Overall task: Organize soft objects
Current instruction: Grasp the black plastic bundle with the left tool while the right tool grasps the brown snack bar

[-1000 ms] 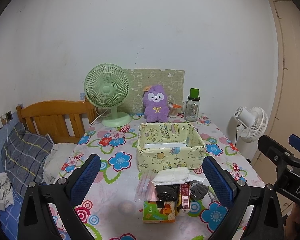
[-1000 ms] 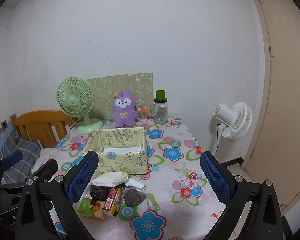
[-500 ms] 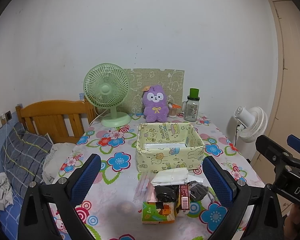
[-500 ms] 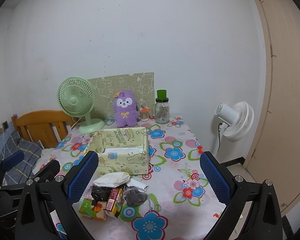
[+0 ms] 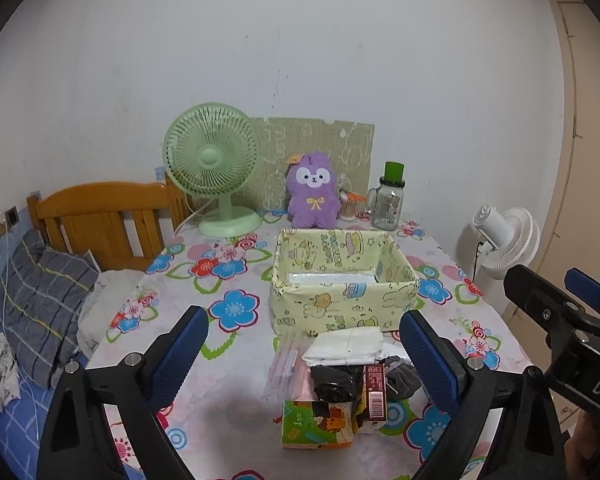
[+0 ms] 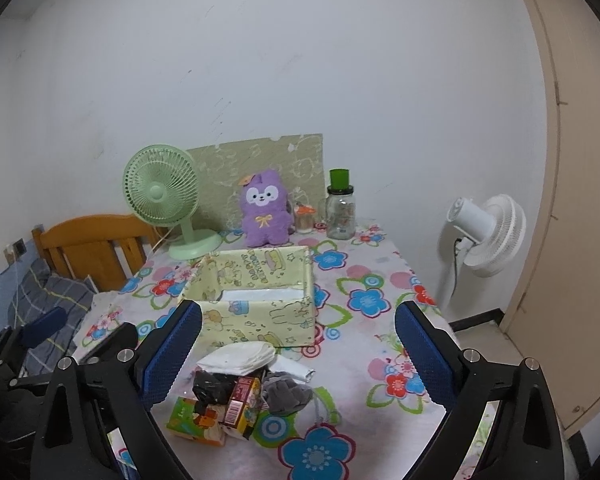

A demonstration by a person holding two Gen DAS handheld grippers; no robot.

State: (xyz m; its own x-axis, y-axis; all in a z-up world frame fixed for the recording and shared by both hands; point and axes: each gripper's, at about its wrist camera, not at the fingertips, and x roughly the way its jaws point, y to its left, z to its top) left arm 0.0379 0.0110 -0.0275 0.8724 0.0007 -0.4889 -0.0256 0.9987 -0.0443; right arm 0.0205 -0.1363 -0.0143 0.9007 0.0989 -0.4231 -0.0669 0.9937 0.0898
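1. Left gripper (image 5: 304, 350): jaws wide apart, holding nothing, above the counter (image 5: 227, 364).
2. Soft items pile (image 5: 348, 364): folded white cloth, dark bundles and cartons, on the counter just in front of the yellow fabric box (image 5: 342, 280).
3. Right gripper (image 6: 297, 346): jaws wide apart, holding nothing.

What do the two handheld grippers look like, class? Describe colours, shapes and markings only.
The left gripper and the right gripper match: black angular frames, silver bolts, and two long flat fingers faced with textured blue pads. In the left wrist view, white letters "DA" show on the right gripper's black body. No cables or sleeves are visible.
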